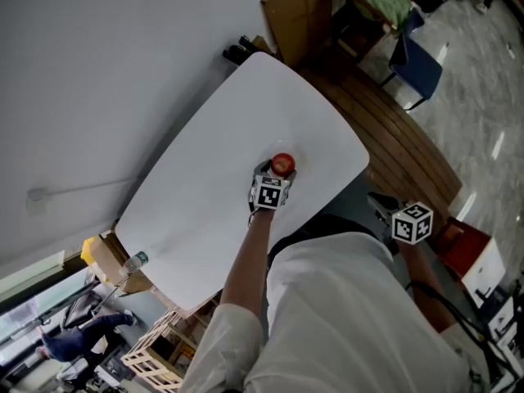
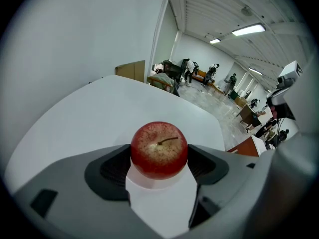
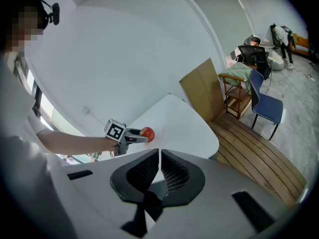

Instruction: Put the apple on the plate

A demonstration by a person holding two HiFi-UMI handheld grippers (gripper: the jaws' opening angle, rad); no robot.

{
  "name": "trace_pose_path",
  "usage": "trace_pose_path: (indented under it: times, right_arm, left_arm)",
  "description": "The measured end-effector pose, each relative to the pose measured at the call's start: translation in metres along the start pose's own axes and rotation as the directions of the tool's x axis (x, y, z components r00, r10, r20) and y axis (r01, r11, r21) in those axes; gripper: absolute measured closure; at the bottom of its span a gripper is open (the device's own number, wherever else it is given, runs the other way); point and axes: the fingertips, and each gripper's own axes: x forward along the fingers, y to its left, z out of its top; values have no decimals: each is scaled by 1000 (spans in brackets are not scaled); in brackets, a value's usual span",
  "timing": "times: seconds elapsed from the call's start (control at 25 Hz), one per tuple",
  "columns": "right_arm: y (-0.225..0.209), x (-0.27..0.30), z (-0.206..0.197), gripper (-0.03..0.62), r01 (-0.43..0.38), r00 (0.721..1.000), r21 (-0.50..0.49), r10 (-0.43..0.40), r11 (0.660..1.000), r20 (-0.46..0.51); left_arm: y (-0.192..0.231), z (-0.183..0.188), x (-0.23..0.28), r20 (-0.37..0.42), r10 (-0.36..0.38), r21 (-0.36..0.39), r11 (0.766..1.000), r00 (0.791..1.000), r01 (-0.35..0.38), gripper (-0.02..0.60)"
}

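A red apple (image 1: 282, 164) (image 2: 159, 150) sits stem-up between the jaws of my left gripper (image 1: 281, 170) (image 2: 159, 159), which is shut on its two sides. Under it lies a white plate (image 2: 158, 183), hard to tell from the white table (image 1: 205, 178); I cannot tell whether the apple touches the plate. The right gripper view shows the same apple (image 3: 147, 133) held over the table's near right part. My right gripper (image 1: 378, 205) (image 3: 159, 159) hangs off the table's right edge, shut and holding nothing.
A cardboard sheet (image 1: 299, 11) leans at the table's far corner. A blue chair (image 1: 417, 68) and a wooden platform (image 1: 401, 137) lie to the right. A bottle (image 1: 135, 260) and wooden crates (image 1: 155, 354) are at the near left end.
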Motion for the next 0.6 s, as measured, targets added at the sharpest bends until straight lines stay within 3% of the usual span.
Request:
trace_pose_path:
  times: [0.6]
  right_arm:
    - [-11,-6,-8,556,10,1000,14,-10,1000,-20]
  left_arm:
    - [-2,-1,15,9,48,11,999,999,-48,219]
